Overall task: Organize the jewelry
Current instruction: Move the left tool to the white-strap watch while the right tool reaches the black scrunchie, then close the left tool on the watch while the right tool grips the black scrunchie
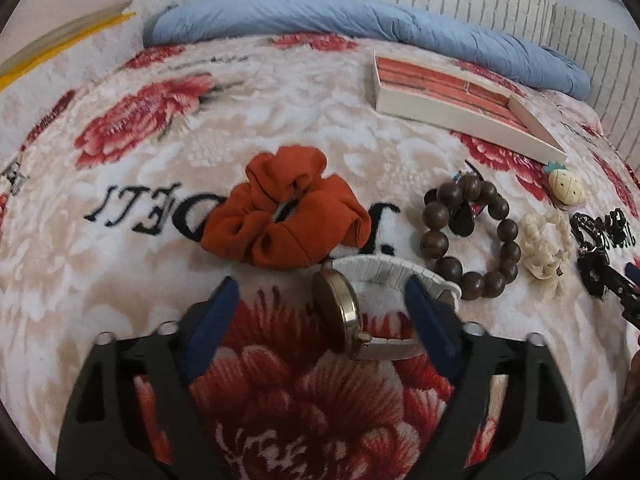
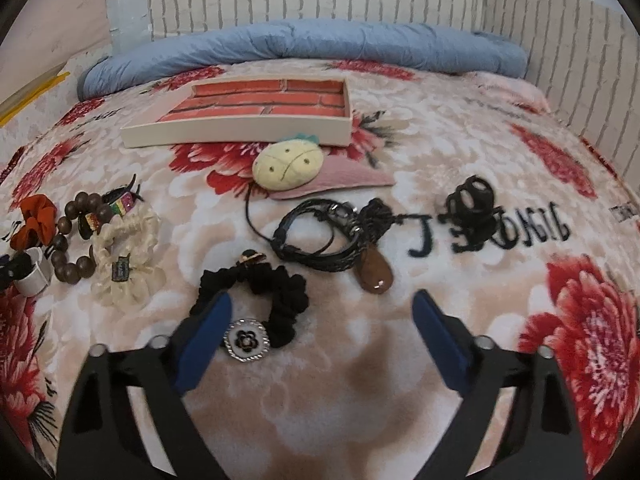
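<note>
Currently, the tray [image 2: 240, 130] holds nothing, so sorting has not visibly begun. The left gripper [image 1: 320, 300] is spread open around the watch [image 1: 340, 312], which lies on the blanket [image 1: 160, 280] between the jaws. The right gripper [image 2: 322, 316] is likewise open, empty, beside the black scrunchie [image 2: 256, 292]. The orange scrunchie [image 1: 284, 220], bead bracelet [image 1: 472, 236] and pendant [image 2: 374, 274] remain loose.

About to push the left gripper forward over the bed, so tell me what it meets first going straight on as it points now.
The left gripper is open, and the watch with its white strap already lies between its fingers, so that comes first. Beyond it sits the orange scrunchie. How high the gripper is above the blanket is unclear.
</note>
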`<state>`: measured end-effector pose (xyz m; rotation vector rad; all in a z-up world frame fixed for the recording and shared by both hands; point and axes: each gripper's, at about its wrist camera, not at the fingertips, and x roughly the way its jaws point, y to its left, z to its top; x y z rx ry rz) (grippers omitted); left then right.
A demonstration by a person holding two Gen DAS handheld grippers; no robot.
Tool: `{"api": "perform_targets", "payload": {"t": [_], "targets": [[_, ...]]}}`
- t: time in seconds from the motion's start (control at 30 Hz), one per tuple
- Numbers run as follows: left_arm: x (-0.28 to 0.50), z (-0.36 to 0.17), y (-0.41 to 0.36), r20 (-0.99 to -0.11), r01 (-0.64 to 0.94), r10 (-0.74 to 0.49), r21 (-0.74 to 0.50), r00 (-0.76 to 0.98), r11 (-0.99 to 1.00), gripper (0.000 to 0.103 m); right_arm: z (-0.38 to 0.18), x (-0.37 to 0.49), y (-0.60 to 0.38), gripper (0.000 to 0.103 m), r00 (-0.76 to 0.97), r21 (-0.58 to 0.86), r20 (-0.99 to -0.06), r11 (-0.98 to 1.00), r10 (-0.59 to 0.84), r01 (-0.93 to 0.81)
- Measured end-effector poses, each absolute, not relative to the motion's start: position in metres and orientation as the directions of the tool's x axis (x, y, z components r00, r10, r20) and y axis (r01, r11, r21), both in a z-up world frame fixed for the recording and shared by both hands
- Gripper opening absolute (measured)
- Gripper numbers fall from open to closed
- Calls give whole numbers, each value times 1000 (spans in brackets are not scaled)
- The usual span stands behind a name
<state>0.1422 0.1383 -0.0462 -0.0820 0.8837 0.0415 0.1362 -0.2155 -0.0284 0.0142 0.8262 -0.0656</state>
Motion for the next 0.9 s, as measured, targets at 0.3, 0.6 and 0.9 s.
{"api": "perform_targets", "payload": {"t": [0.3, 0.6, 0.9], "targets": [[152, -57, 134, -810, -51, -12, -52, 586, 997, 72, -41, 152, -209, 57, 614, -17, -788, 998, -46, 54], [152, -59, 133, -808, -52, -9, -49, 589, 997, 66, -41, 151, -202, 39, 623, -47, -781, 999, -54, 28], [146, -56, 132, -796, -74, 43, -2, 603, 997, 25, -39, 148, -196, 19, 634, -32, -773, 999, -14, -17]]}}
